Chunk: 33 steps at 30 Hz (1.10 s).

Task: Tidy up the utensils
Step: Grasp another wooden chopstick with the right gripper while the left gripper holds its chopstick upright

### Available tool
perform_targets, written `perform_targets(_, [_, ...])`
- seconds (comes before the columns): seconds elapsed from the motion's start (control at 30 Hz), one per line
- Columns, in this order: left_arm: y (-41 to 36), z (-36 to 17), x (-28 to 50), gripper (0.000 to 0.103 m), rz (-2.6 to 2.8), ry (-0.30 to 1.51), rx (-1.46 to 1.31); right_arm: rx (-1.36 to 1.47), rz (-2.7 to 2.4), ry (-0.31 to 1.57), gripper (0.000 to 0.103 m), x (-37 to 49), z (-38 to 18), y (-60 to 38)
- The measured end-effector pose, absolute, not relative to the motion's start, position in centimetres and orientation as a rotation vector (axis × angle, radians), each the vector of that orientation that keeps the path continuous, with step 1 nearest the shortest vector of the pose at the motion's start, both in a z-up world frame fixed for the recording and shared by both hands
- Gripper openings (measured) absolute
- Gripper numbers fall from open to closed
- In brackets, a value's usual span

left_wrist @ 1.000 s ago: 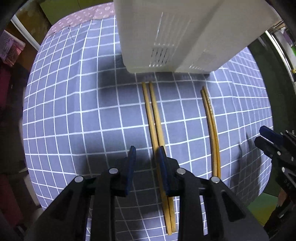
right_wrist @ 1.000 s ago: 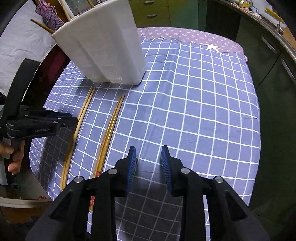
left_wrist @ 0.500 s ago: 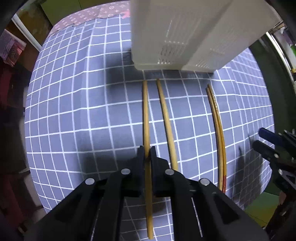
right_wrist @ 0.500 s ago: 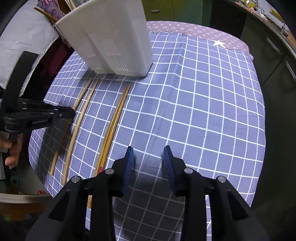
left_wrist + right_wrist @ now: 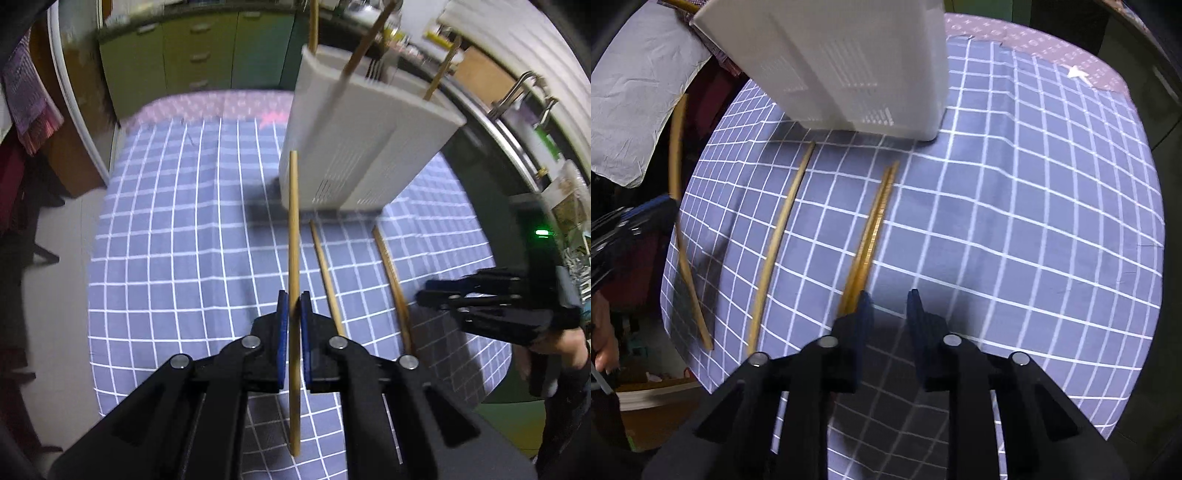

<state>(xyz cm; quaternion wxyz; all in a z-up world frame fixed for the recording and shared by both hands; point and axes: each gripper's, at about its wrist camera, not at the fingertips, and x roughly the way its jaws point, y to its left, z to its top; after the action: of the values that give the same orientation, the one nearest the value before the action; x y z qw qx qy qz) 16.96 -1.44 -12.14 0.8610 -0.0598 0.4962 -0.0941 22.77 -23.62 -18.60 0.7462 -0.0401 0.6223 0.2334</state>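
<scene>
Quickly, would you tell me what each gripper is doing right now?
Left gripper: closed on a single chopstick, lifted off the tablecloth.
Right gripper: open, holding nothing, beside the chopstick pair.

Both wrist views look forward and down – sharing the checked tablecloth closely.

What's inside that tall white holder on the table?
Three chopsticks poke out of the top of the white utensil holder, leaning at different angles. Its walls hide their lower parts and anything else inside.
</scene>
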Motion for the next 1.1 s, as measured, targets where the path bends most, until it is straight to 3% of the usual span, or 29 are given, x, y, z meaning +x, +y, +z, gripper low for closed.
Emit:
perform_targets(0.07, [-1.7, -11.3, 16.1, 0.006, -0.205, 0.997, -0.113, -0.075, 0.518, 1.384, 0.015, 23.1, -19.0, -23.1])
perform_targets(0.27, [-1.5, -9.9, 14.3, 0.006, -0.215, 0.896, -0.086, -0.063, 0.512, 1.403, 0.015, 23.9, -19.3, -22.0])
perform_targets(1.1, [-1.0, -9.4, 12.9, 0.006, -0.254, 0.852, -0.05, -0.139, 0.416, 1.434, 0.015, 24.7, -20.2, -19.2])
